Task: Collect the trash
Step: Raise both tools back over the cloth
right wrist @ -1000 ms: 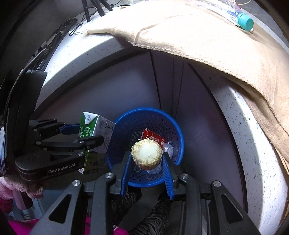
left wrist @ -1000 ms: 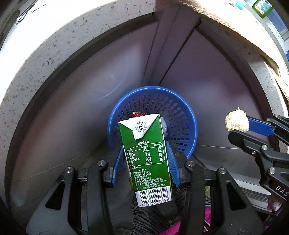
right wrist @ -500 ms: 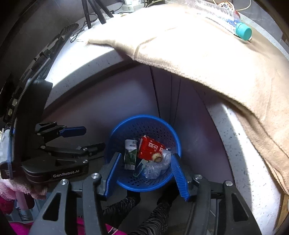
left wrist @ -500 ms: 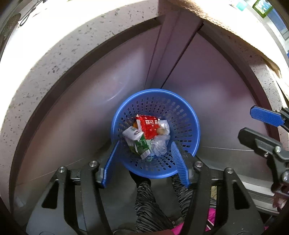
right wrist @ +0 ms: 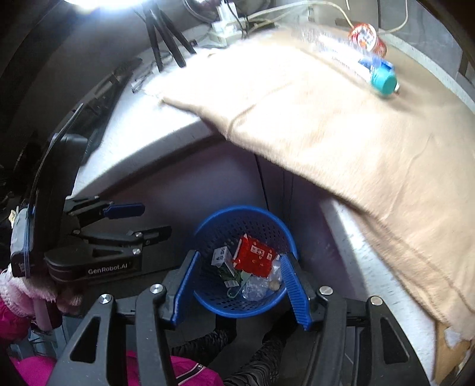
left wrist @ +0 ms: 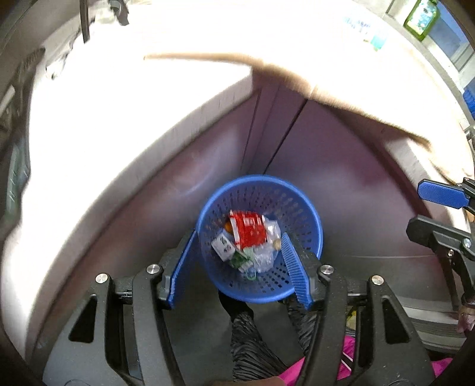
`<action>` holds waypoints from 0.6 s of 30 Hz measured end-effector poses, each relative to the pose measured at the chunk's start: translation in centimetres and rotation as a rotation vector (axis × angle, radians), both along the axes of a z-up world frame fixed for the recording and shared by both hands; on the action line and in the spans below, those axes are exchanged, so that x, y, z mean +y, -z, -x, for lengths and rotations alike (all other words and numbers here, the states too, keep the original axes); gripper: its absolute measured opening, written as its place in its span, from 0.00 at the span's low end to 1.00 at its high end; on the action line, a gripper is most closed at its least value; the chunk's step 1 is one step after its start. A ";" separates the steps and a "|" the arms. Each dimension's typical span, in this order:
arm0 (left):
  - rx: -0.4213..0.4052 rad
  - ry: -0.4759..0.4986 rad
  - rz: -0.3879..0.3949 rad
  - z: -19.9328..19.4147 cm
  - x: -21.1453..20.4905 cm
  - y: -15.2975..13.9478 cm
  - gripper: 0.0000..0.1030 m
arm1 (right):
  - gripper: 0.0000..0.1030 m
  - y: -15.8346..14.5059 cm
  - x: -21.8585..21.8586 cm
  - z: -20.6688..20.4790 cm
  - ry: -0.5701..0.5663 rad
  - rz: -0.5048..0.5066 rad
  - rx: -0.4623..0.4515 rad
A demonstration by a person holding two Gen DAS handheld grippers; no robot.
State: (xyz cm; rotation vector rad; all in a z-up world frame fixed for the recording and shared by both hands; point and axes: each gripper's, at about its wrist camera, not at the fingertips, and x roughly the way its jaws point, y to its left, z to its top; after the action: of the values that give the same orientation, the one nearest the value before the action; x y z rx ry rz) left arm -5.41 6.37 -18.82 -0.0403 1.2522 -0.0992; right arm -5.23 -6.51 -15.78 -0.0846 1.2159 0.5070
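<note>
A blue perforated basket (left wrist: 308,219) stands on the floor against the counter base; it also shows in the right wrist view (right wrist: 267,221). It holds a red carton (left wrist: 248,230), a green and white milk carton (left wrist: 230,252), clear plastic and a small round scrap (right wrist: 274,285). My left gripper (left wrist: 239,267) is open and empty above the basket. My right gripper (right wrist: 239,282) is open and empty above it too. Each gripper shows in the other's view, the right one (left wrist: 439,207) and the left one (right wrist: 139,221).
A beige cloth (right wrist: 341,118) hangs over the speckled counter edge (right wrist: 148,148). On the cloth lie a plastic bottle with a teal cap (right wrist: 381,77) and a red can (right wrist: 366,37). Cables and a power strip (right wrist: 225,26) sit behind.
Both grippers opened: the milk carton and the round scrap dropped into the basket. Both grippers have since risen, so the counter top and cloth come into view.
</note>
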 end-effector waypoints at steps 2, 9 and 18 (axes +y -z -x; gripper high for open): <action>-0.025 0.000 -0.002 -0.6 -0.2 -1.1 0.58 | 0.61 -1.2 -0.5 -0.2 0.000 -0.012 -0.019; -0.083 -0.022 0.036 -3.3 -1.0 -5.0 0.60 | 0.66 -4.9 -3.5 -2.2 0.013 -0.049 -0.083; -0.136 -0.069 0.077 -9.4 -3.3 -8.5 0.63 | 0.73 -8.6 -8.1 -7.8 0.077 -0.061 -0.178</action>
State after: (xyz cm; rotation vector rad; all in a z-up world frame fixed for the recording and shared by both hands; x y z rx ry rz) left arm 4.02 3.06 -10.30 -0.1410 1.1099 -0.0886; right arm 2.62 -14.65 -7.19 -0.0297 1.0247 0.4590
